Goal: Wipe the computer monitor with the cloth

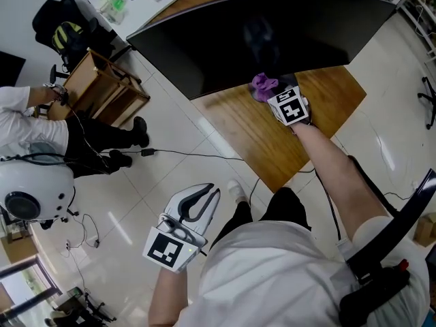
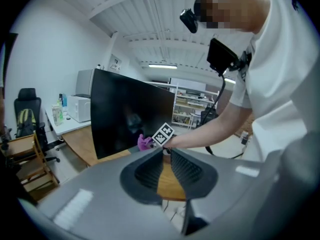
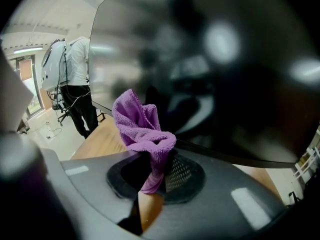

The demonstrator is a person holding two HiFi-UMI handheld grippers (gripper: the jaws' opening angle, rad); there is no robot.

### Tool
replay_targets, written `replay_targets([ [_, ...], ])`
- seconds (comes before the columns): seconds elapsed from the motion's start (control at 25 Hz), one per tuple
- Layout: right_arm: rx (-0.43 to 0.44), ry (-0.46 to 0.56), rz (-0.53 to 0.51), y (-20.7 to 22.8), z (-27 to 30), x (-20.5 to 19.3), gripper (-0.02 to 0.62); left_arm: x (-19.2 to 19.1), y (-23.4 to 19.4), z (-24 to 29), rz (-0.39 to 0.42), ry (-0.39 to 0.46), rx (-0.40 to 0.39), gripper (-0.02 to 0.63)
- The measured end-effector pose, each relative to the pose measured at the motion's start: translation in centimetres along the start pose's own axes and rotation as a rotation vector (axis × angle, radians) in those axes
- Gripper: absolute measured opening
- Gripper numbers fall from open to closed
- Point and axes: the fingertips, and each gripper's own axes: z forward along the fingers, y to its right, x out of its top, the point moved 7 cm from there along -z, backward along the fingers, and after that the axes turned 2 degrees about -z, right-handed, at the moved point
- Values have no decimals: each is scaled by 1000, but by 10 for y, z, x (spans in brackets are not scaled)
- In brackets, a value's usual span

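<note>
The big curved black monitor [image 1: 259, 33] stands on a wooden desk [image 1: 272, 138]. My right gripper [image 1: 269, 92] is shut on a purple cloth [image 1: 264, 83], which it holds against the lower edge of the screen near the middle. In the right gripper view the cloth [image 3: 142, 126] bunches up out of the right gripper [image 3: 157, 166], right in front of the dark monitor [image 3: 225, 74]. My left gripper [image 1: 212, 195] hangs low over the floor, well away from the desk, shut with nothing in it. The left gripper view shows the left gripper [image 2: 166, 153], the monitor [image 2: 125, 114] and the cloth [image 2: 144, 142] beyond.
Another person [image 1: 27, 128] sits at the left beside wooden furniture [image 1: 102, 87]. A black cable [image 1: 191, 155] runs across the tiled floor. A white counter with a microwave [image 2: 82, 106] stands behind the desk. An office chair base [image 1: 429, 101] is at the far right.
</note>
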Motion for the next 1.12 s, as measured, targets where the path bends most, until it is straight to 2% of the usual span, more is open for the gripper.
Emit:
replay_targets([
  [0.28, -1, -5, 14, 29, -8, -10, 48, 14, 10, 26, 8, -4, -13, 71],
  [1.12, -85, -38, 88, 132, -40, -55, 48, 46, 46, 98, 43, -34, -78, 69],
])
